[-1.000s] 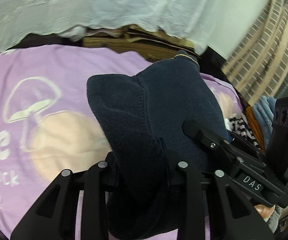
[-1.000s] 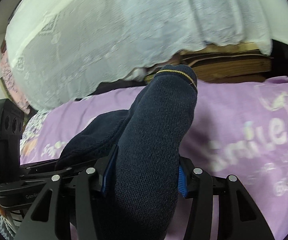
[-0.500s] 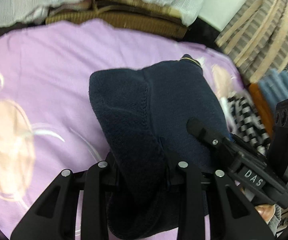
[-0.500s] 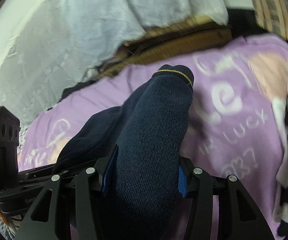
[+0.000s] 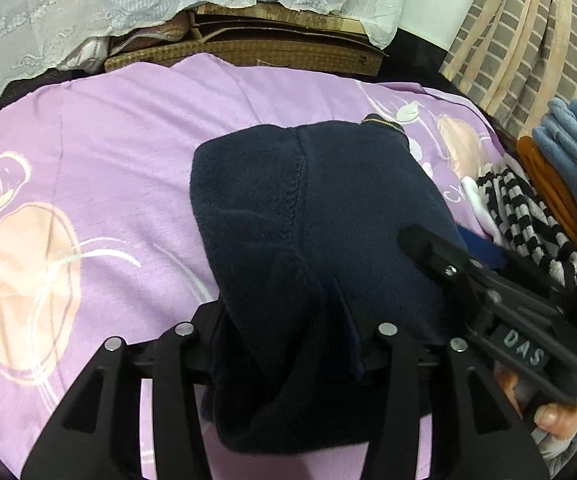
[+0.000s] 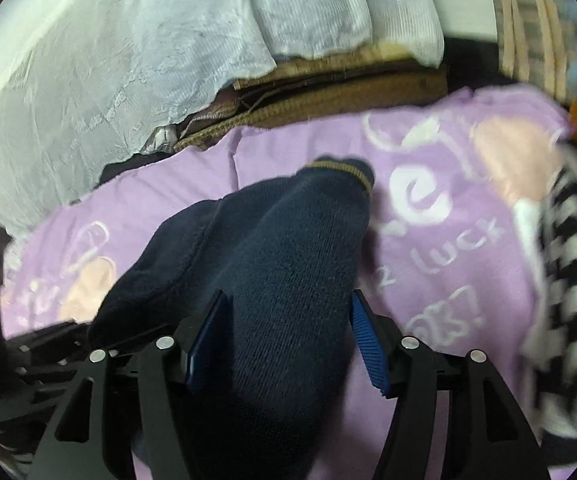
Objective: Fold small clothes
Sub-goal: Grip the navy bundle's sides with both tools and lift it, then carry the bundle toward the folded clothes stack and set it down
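From the left wrist camera, the navy sock (image 5: pixel 328 216) lies draped over the purple bedspread (image 5: pixel 128 140), its gold-trimmed cuff (image 5: pixel 382 123) pointing toward the far edge of the bed, its near end running down between the fingers of the left gripper (image 5: pixel 284 344). Those jaws have just been opening; dark cloth hides the pads, so whether they touch the sock cannot be told from here. To the right, the right gripper (image 5: pixel 448 256) reaches across the sock's side, and a fingertip of the person's hand (image 5: pixel 556 420) shows beneath its frame. At the bed's right edge sit a black-and-white striped garment (image 5: pixel 528 216), an orange folded cloth (image 5: pixel 548 184) and a blue folded towel (image 5: pixel 572 136); beyond the far edge hangs a white lace curtain (image 5: pixel 88 8). Over to the right wrist camera, somewhat blurred: the same sock (image 6: pixel 288 280) lies between the blue pads (image 6: pixel 366 344) of the right gripper (image 6: pixel 284 344), its cuff (image 6: pixel 344 170) resting on the bedspread (image 6: pixel 448 280) near the printed white lettering. These jaws too have just been opening: the right pad stands clear of the sock, with purple cloth showing in the gap, while the left pad sits right against the fabric. The striped garment (image 6: pixel 568 300) smears along the bed's right edge.
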Demonstrator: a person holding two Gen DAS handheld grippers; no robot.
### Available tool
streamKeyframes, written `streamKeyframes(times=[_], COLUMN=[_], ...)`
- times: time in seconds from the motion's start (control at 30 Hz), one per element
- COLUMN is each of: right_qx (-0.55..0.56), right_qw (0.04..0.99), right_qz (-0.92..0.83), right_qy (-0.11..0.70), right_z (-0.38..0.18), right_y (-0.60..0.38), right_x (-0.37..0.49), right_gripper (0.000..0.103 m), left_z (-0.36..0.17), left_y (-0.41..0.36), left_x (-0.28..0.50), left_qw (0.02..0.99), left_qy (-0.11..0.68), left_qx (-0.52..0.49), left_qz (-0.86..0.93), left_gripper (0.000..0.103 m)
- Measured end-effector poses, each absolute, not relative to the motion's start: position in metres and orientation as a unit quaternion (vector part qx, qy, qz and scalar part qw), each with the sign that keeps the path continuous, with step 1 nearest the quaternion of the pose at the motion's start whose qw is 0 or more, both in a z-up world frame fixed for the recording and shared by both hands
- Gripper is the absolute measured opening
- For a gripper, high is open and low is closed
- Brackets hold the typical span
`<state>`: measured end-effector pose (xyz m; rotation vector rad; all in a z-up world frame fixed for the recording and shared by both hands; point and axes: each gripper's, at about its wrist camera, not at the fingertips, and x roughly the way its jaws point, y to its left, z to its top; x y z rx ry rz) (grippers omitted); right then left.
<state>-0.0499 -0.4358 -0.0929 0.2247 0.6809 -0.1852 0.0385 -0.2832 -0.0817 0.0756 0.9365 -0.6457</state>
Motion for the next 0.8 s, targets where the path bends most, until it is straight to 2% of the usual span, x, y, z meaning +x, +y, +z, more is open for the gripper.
streamKeyframes(times=[0.13,0.2,0.23,0.43,0.53,0.7,0.8], right_qx=[0.058,0.049,0.05,0.074,0.082,0.066,0.076], right_qw=[0.943,0.945,0.945,0.943,0.94,0.929,0.922], right_qz=[-0.122,-0.135,-0.138,-0.154,-0.157,-0.184,-0.185], right_qy=[0.306,0.295,0.292,0.287,0.291,0.315,0.331], right_z=[-0.078,-0.067,-0.062,-0.057,-0.06,-0.069,-0.08], right_y=[-0.418,-0.412,-0.412,-0.41,-0.408,-0.408,-0.411], right_x=[-0.07,-0.078,-0.083,-0.114,-0.12,-0.116,-0.117], right_gripper=[0.064,0.067,0.069,0.072,0.072,0.072,0.072], left_z=[-0.078,-0.074,-0.072,-0.06,-0.057,-0.069,-0.091], left_y=[-0.275,-0.272,-0.269,-0.256,-0.256,-0.254,-0.245], left_x=[0.03,0.022,0.017,-0.006,-0.01,0.01,0.024], left_qw=[0.846,0.859,0.865,0.88,0.886,0.881,0.87], left_qy=[0.446,0.435,0.426,0.398,0.388,0.414,0.444], left_qx=[0.032,0.043,0.047,0.052,0.062,0.06,0.043], left_qz=[-0.29,-0.267,-0.261,-0.255,-0.245,-0.22,-0.208], left_gripper=[0.051,0.064,0.066,0.071,0.08,0.082,0.097])
